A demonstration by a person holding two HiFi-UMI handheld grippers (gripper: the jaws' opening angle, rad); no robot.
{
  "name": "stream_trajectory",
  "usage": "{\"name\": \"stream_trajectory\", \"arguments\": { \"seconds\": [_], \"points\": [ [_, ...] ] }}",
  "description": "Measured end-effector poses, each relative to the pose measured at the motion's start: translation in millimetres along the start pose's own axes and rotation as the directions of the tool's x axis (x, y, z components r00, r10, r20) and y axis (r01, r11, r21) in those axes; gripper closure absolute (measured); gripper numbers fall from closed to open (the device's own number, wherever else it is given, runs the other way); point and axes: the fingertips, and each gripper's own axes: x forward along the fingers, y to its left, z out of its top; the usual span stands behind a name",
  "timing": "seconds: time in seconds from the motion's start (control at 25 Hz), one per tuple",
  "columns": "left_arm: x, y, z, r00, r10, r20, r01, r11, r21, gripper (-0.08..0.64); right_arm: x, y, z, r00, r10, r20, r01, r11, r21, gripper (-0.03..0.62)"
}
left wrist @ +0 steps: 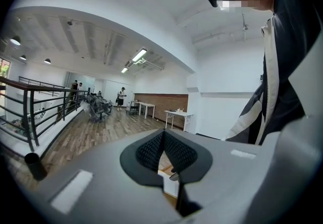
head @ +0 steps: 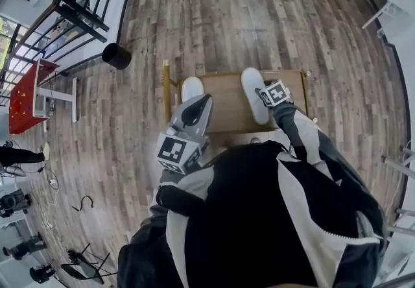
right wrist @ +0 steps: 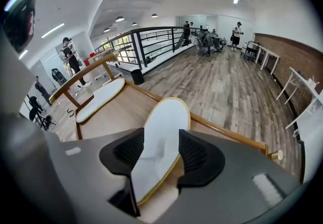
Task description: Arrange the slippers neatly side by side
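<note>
- Wearing black-and-white jacket (head: 272,215), filling the bottom of the head view, nearest the lens.
- Holding left gripper (left wrist: 164,140) roughly level, pointing out into the open room, jaws clenched together on nothing.
- Holding right gripper (right wrist: 161,138) tilted down over low wooden rack (right wrist: 126,112), jaws spread wide, pads pressing on nothing.
- Framing right-hand white slipper (right wrist: 167,119) between those spread jaws, lying flat on the rack with its near end closest to the pads.
- Leaving second white slipper (right wrist: 100,99) at the rack's opposite end, well apart from the first and lying at a different angle.
- Judging the task as barely under way, with the pair not yet side by side.
- Risking, on closing across the width: buckling or folding the soft flat slipper, then losing it as it springs free.
- Risking, on closing too high: meeting above the slipper and catching nothing.
- Risking, on dragging rather than lifting: snagging the yellow edge on the rack's rim, or pushing the slipper over the floor-side edge.
- Risking, on gripping only one end: swinging the slipper round and setting it down skewed beside its partner.
- Getting no steadying help from the clenched left gripper, pointing away from the rack.
</note>
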Motion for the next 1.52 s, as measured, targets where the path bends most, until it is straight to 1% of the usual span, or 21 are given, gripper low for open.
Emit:
{"name": "stream_trajectory", "arguments": {
  "seconds": [0.12, 0.24, 0.32, 0.4, 0.44, 0.48, 0.52, 0.6, 0.72, 0.8, 0.92, 1.0, 1.08, 1.2, 1.28, 1.36, 1.44, 1.52],
  "points": [
    [-5, 3, -2, 1.000, 0.023, -0.012, -0.023, 1.000, -0.004, 0.540, 13, -4, -7, 0.998, 0.016, -0.054, -0.015, 1.000, 0.014, 0.376],
    [-9, 6, -6, 0.999, 0.038, -0.028, -0.038, 0.999, -0.008, 0.541, 24, -5, -14, 0.994, 0.018, -0.106, -0.019, 1.000, -0.008, 0.376],
    [-11, 8, -8, 0.998, 0.049, -0.030, -0.049, 0.999, -0.007, 0.541, 30, -5, -17, 0.992, 0.018, -0.125, -0.020, 1.000, -0.018, 0.376],
    [-15, 12, -9, 0.998, 0.062, -0.030, -0.062, 0.998, -0.006, 0.540, 33, -3, -20, 0.990, 0.025, -0.138, -0.027, 1.000, -0.009, 0.379],
    [-16, 14, -9, 0.997, 0.066, -0.030, -0.067, 0.998, -0.006, 0.540, 34, -1, -21, 0.989, 0.032, -0.143, -0.032, 0.999, -0.001, 0.404],
    [-17, 14, -9, 0.997, 0.070, -0.031, -0.070, 0.998, -0.005, 0.540, 34, -1, -23, 0.989, 0.037, -0.146, -0.036, 0.999, 0.006, 0.468],
    [-17, 15, -9, 0.997, 0.072, -0.031, -0.072, 0.997, -0.006, 0.540, 34, -1, -23, 0.989, 0.038, -0.145, -0.037, 0.999, 0.010, 0.561],
    [-18, 17, -11, 0.997, 0.073, -0.033, -0.074, 0.997, -0.009, 0.541, 34, 0, -22, 0.990, 0.041, -0.138, -0.039, 0.999, 0.018, 0.565],
    [-17, 17, -11, 0.997, 0.067, -0.031, -0.067, 0.998, -0.010, 0.540, 31, 3, -18, 0.992, 0.043, -0.115, -0.041, 0.999, 0.027, 0.566],
    [-15, 16, -11, 0.998, 0.061, -0.028, -0.062, 0.998, -0.009, 0.540, 25, 5, -12, 0.996, 0.044, -0.076, -0.041, 0.998, 0.038, 0.566],
    [-10, 16, -15, 0.998, 0.046, -0.033, -0.047, 0.999, -0.025, 0.540, 5, 16, 9, 0.999, 0.046, 0.026, -0.047, 0.998, 0.046, 0.566],
    [-5, 16, -19, 0.999, 0.027, -0.041, -0.029, 0.998, -0.051, 0.540, -13, 26, 28, 0.993, 0.050, 0.110, -0.055, 0.998, 0.036, 0.566],
    [1, 17, -21, 0.999, 0.017, -0.036, -0.019, 0.998, -0.066, 0.541, -35, 38, 50, 0.977, 0.066, 0.203, -0.076, 0.996, 0.039, 0.566],
    [10, 19, -18, 1.000, 0.011, -0.025, -0.013, 0.997, -0.074, 0.540, -81, 59, 83, 0.933, 0.090, 0.347, -0.116, 0.992, 0.054, 0.566],
    [18, 18, -15, 1.000, 0.007, -0.015, -0.008, 0.997, -0.076, 0.540, -116, 69, 102, 0.898, 0.096, 0.429, -0.122, 0.992, 0.035, 0.566],
    [24, 17, -13, 1.000, -0.001, -0.004, 0.001, 0.997, -0.081, 0.541, -152, 78, 116, 0.856, 0.101, 0.507, -0.121, 0.993, 0.006, 0.566],
    [29, 13, -12, 1.000, -0.016, 0.002, 0.016, 0.996, -0.091, 0.541, -189, 86, 124, 0.811, 0.105, 0.576, -0.109, 0.994, -0.028, 0.565],
    [31, 10, -9, 1.000, -0.030, 0.005, 0.030, 0.996, -0.086, 0.541, -223, 94, 126, 0.773, 0.103, 0.626, -0.087, 0.995, -0.055, 0.566]
  ]
}}
